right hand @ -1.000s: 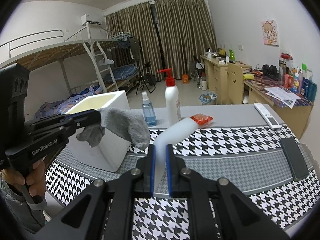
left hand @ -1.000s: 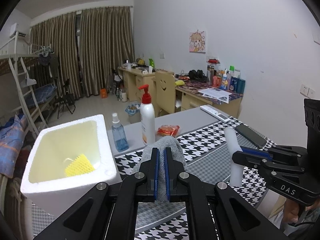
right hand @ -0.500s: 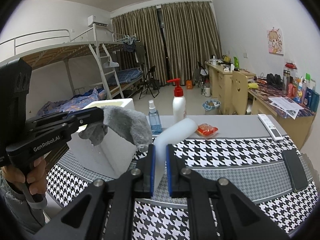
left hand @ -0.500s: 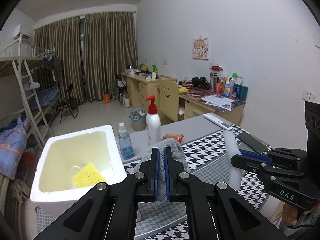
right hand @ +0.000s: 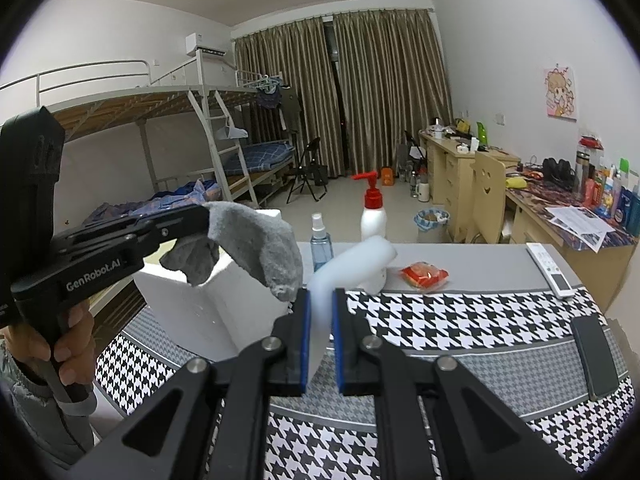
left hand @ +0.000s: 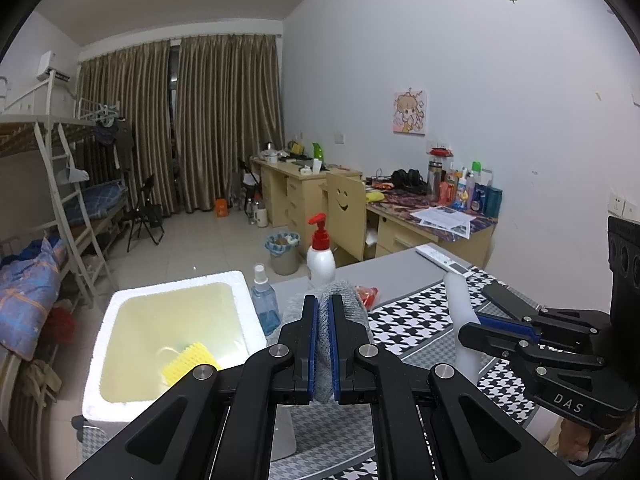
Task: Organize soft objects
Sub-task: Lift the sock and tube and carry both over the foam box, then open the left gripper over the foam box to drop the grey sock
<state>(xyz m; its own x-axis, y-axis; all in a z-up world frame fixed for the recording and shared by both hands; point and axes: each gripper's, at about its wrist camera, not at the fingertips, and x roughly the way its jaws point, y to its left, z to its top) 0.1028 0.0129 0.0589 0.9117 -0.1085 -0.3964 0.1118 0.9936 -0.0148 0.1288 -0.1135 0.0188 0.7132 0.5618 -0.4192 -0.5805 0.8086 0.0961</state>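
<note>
left gripper (left hand: 324,312) clenched on grey sock (right hand: 260,244) | right gripper (right hand: 320,312) grasping white foam tube (right hand: 352,260) | foam box (left hand: 120,308) far left

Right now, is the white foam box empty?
No. A yellow mesh piece lies inside the white foam box; the grey sock hangs outside, clamped in the left tool.

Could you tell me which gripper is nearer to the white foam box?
Left. The left gripper, shut on the grey sock, hangs beside the foam box; the right gripper, holding the white foam roll, is farther off.
</note>
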